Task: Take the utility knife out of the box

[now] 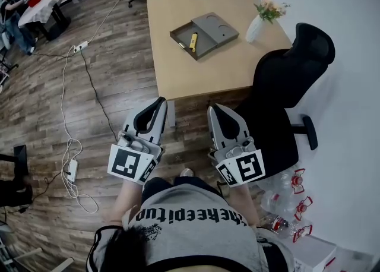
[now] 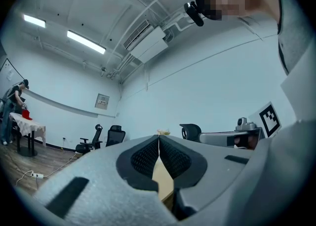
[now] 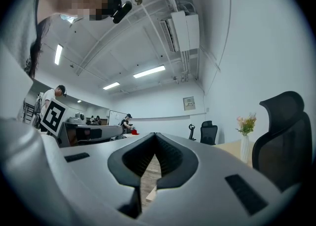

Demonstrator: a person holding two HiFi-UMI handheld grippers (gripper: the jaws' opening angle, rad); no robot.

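Observation:
A yellow utility knife (image 1: 193, 41) lies inside an open grey-brown box (image 1: 208, 27) on the light wooden table (image 1: 178, 75) ahead of me. Both grippers hang side by side in front of my body, short of the table's near edge and well away from the box. My left gripper (image 1: 161, 102) is shut with nothing between its jaws; in its own view the ribbed pads (image 2: 148, 157) meet in a line. My right gripper (image 1: 212, 109) is likewise shut and empty, its pads (image 3: 167, 156) touching at the tip. The knife is in neither gripper view.
A black office chair (image 1: 291, 81) stands at the table's right corner, close to my right gripper. A white vase with flowers (image 1: 256, 26) sits on the table right of the box. Cables and a power strip (image 1: 80, 46) lie on the floor at left; plastic bottles (image 1: 288, 205) at lower right.

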